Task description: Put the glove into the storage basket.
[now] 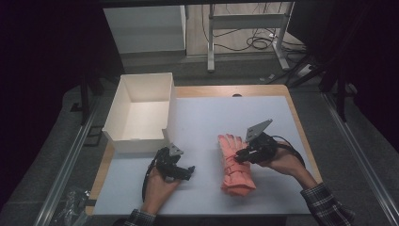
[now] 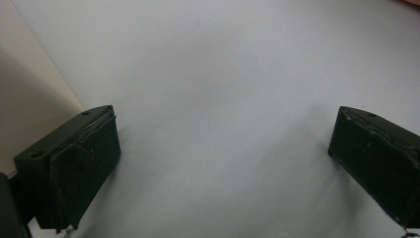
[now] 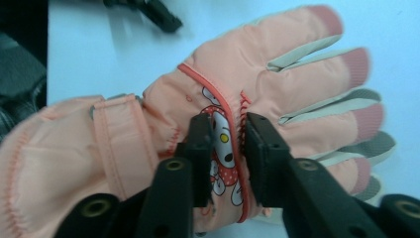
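A peach winter glove [image 1: 234,165] lies flat on the white mat [image 1: 207,117], its fingers toward the far side. My right gripper [image 1: 240,156] comes at it from the right and is shut on it. In the right gripper view the jaws pinch a fold on the back of the glove [image 3: 277,84], right at a cartoon patch, around the right gripper's [image 3: 229,131] midpoint. My left gripper [image 1: 188,170] rests low on the mat to the glove's left, open. In its own view the left gripper [image 2: 223,148] has only bare mat between its wide-apart jaws.
An open white cardboard box [image 1: 121,96] stands at the mat's far left, just beyond the left gripper; its wall [image 2: 20,84] shows at the left of the left gripper view. The wooden table edge [image 1: 301,132] runs along the right. Desk legs and cables lie beyond the table.
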Demonstrator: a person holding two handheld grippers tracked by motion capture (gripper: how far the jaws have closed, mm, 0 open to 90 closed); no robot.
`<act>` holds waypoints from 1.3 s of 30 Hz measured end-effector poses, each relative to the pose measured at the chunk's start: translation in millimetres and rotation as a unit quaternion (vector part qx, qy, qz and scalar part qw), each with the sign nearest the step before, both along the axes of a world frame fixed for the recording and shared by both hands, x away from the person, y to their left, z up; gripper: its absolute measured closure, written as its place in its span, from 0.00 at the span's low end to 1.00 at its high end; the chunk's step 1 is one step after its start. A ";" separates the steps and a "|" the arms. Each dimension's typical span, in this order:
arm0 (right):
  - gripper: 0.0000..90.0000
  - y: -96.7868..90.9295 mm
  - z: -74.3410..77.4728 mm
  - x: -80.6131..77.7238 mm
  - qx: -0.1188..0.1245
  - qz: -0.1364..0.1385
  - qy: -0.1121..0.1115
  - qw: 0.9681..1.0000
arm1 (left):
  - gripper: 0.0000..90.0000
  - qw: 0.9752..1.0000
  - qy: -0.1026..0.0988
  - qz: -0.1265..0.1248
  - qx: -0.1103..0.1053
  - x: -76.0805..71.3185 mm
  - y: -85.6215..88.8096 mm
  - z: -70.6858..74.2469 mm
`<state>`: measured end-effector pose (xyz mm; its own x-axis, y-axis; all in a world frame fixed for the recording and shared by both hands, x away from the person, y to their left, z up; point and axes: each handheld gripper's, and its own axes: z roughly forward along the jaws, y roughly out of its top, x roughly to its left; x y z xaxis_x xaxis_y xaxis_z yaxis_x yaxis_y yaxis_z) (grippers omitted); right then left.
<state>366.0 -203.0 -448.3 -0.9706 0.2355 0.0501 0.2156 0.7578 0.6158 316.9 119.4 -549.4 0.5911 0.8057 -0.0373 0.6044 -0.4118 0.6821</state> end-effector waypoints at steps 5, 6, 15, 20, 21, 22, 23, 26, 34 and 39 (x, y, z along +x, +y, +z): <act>0.71 -10.2 8.6 -1.8 0.034 -0.028 -0.006 0.999 | 0.00 1.000 0.001 0.001 -0.001 -0.2 -0.2 -0.1; 0.70 -12.8 9.9 -1.8 0.038 -0.036 -0.008 0.999 | 0.00 1.000 0.001 0.001 -0.001 -0.2 -0.1 -0.1; 0.66 -45.9 0.5 -8.8 0.067 -0.126 -0.018 0.990 | 0.01 1.000 0.001 0.003 -0.005 -0.7 0.8 0.6; 0.68 -60.3 -19.9 -18.7 0.076 -0.149 -0.008 0.986 | 0.03 1.000 0.008 0.001 -0.006 -4.5 6.0 3.3; 0.70 -62.1 -24.1 -21.3 0.077 -0.151 -0.005 0.985 | 0.03 1.000 0.008 0.000 -0.009 -5.5 8.0 4.2; 0.73 -63.7 -28.1 -23.8 0.079 -0.151 -0.004 0.985 | 0.03 1.000 0.008 0.001 -0.010 -6.7 10.4 5.2; 0.76 -65.0 -31.5 -26.7 0.081 -0.152 0.001 0.985 | 0.03 1.000 0.007 0.003 -0.014 -7.9 12.6 6.1; 0.84 -68.1 -39.8 -35.2 0.086 -0.149 0.006 0.985 | 0.03 1.000 0.000 0.007 -0.016 -11.4 18.5 8.1; 0.93 -65.8 -59.3 -55.0 0.083 -0.128 0.021 0.988 | 0.02 1.000 0.000 0.008 -0.005 -10.8 24.1 -0.5; 0.93 -56.3 -66.1 -57.8 0.080 -0.115 0.026 0.990 | 0.01 1.000 0.001 0.008 -0.006 -10.4 24.2 -0.8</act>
<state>308.2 -259.2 -514.4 -0.8874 0.4345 0.1542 0.4061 0.5782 0.7077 306.4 143.6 -550.3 0.5787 0.8141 -0.0485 0.6117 -0.3939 0.6861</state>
